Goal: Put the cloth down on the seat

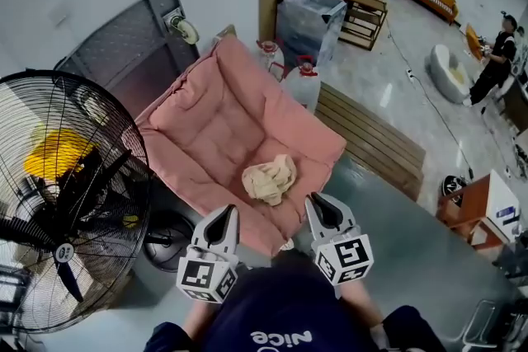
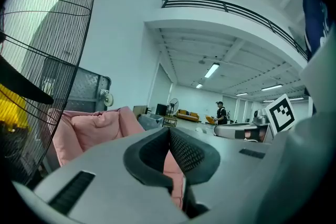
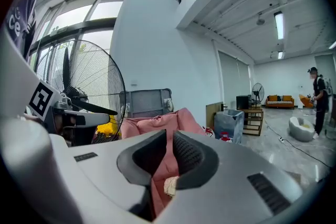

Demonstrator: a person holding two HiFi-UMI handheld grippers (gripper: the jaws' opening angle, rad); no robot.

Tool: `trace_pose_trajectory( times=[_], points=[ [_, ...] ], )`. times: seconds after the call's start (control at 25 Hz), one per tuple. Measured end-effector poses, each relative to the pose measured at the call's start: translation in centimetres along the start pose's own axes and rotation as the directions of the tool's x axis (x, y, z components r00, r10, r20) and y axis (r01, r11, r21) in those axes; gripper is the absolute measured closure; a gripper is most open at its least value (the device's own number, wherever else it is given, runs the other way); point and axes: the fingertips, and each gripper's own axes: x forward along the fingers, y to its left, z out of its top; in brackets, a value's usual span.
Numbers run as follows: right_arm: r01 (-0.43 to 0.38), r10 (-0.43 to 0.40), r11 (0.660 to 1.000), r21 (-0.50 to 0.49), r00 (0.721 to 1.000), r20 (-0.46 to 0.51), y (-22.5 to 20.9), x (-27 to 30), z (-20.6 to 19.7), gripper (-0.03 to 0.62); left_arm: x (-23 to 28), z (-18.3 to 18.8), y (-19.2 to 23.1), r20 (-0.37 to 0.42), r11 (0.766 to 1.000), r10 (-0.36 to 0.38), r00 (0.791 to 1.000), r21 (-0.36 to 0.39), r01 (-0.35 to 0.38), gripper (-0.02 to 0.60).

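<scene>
A crumpled beige cloth (image 1: 268, 177) lies on the front part of the pink cushioned seat (image 1: 206, 115), touching neither gripper. My left gripper (image 1: 224, 215) hovers just before the seat's front edge, left of the cloth, and its jaws meet at the tips with nothing in them (image 2: 169, 131). My right gripper (image 1: 316, 202) hangs to the right of the cloth, its jaws all but together and empty (image 3: 170, 135). Through the thin slit of the right gripper view I see the cloth (image 3: 170, 185) lying beyond on the pink seat (image 3: 157, 123). The pink seat (image 2: 89, 128) also fills the left gripper view's lower left.
A large black floor fan (image 1: 58, 194) stands close at the left. A grey folded cart (image 1: 124, 45) leans behind the seat, with water bottles (image 1: 301, 82) and a wooden pallet (image 1: 371, 136) to the right. A person (image 1: 495, 53) stands far off.
</scene>
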Motion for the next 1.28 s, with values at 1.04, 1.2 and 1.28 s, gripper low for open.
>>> trace_pose_trajectory(
  times=[1.04, 1.2, 1.28],
  points=[
    [-0.015, 0.015, 0.994, -0.105, 1.000, -0.004, 0.7, 0.8, -0.5, 0.537, 0.7, -1.5, 0.2, -0.059, 1.000, -0.021, 0.998, -0.014, 0.020, 0.563],
    [-0.014, 0.013, 0.991, -0.132, 1.000, -0.008, 1.1, 0.9, -0.7, 0.537, 0.5, -1.6, 0.3, -0.069, 1.000, -0.026, 0.997, 0.012, 0.027, 0.563],
    [-0.009, 0.008, 0.991, -0.136, 1.000, -0.006, 1.2, 0.8, -0.8, 0.537, 0.5, -1.6, 0.2, -0.072, 0.999, -0.026, 0.997, 0.030, 0.028, 0.563]
  ],
)
